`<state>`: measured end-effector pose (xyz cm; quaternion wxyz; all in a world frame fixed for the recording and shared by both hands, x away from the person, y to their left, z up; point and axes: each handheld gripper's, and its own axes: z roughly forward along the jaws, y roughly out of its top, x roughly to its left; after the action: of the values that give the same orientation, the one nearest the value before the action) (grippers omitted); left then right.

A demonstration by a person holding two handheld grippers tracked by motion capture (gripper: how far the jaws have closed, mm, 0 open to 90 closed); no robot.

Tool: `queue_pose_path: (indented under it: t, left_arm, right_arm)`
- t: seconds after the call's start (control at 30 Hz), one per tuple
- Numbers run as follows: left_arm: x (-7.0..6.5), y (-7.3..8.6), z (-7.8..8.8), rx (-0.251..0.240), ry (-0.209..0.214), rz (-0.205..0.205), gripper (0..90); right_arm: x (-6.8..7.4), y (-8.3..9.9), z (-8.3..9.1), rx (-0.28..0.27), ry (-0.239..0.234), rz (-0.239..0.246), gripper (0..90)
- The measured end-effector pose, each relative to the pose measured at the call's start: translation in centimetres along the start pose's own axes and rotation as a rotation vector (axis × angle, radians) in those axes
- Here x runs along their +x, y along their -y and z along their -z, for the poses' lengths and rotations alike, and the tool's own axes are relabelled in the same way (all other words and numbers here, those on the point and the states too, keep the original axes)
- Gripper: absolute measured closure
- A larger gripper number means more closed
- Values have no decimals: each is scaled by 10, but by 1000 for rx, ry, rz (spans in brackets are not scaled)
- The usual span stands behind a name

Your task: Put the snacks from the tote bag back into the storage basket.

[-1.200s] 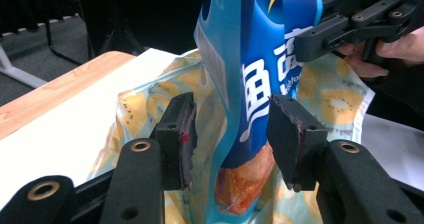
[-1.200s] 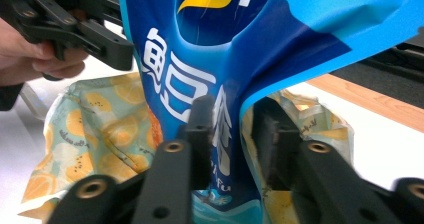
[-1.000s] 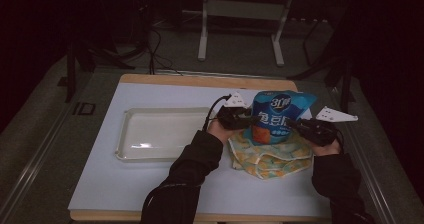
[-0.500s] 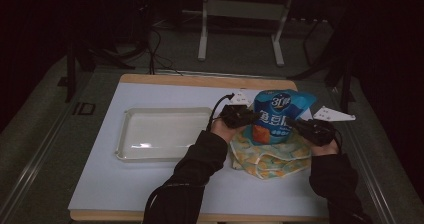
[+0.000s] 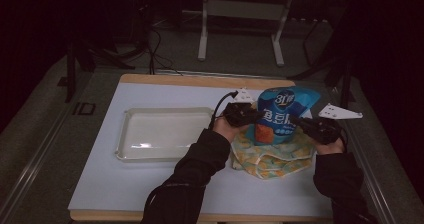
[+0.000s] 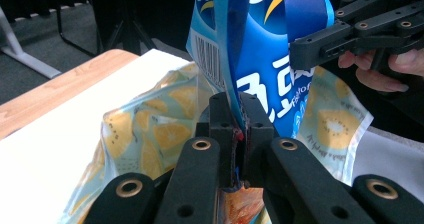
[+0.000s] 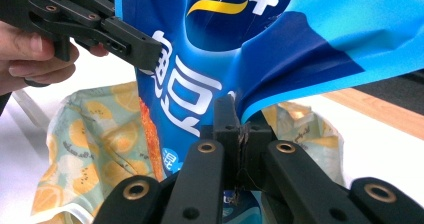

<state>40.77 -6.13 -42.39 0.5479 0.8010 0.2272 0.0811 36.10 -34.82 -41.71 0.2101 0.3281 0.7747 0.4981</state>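
Gripping: my left gripper (image 5: 254,115) and right gripper (image 5: 296,121) both pinch the blue snack bag (image 5: 282,115), jaws just closed.
Underneath: fruit-print bag (image 5: 270,156).
Nine o'clock: white tray (image 5: 165,134), well apart.

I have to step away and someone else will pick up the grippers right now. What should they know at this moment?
Left gripper: shut on the blue snack bag, pinching its left edge.
Right gripper: shut on the blue snack bag, pinching its right edge.
Both have just finished closing.
The bag stands upright over the fruit-print pouch, which lies on the white mat. The white tray sits to the left with nothing in it.
Done: the bag is gripped on both sides.
Left: probably lifting it and setting it down, perhaps in the tray; keep both grips even so it does not tear or slip.
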Motion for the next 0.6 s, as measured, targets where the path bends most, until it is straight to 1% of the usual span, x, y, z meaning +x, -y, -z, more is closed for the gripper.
queue_pose_path:
  t: [0.07, 0.2, 0.23, 0.27, 0.3, 0.5, 0.6]
  left_arm:
    - [-2, -4, 2, -3, 2, 0, 878]
    - [-7, -13, 8, -16, -13, -15, 878]
    - [-7, -13, 8, -16, -13, -15, 879]
    - [-9, -17, 11, -21, -9, -15, 879]
    - [-10, -19, 13, -22, -10, -17, 879]
    - [-15, -34, 22, -18, -14, -25, 880]
    - [-17, -42, 27, -21, -13, -29, 880]
  right_arm:
    - [0, -3, 3, -5, -1, 4, 890]
    - [3, -11, 9, -13, 3, 12, 890]
    - [3, -11, 9, -13, 3, 12, 890]
    - [3, -14, 11, -17, 3, 17, 890]
    - [4, -18, 15, -25, 1, 20, 891]
    - [8, -32, 23, -26, 5, 38, 890]
    - [10, -38, 28, -42, 5, 45, 891]
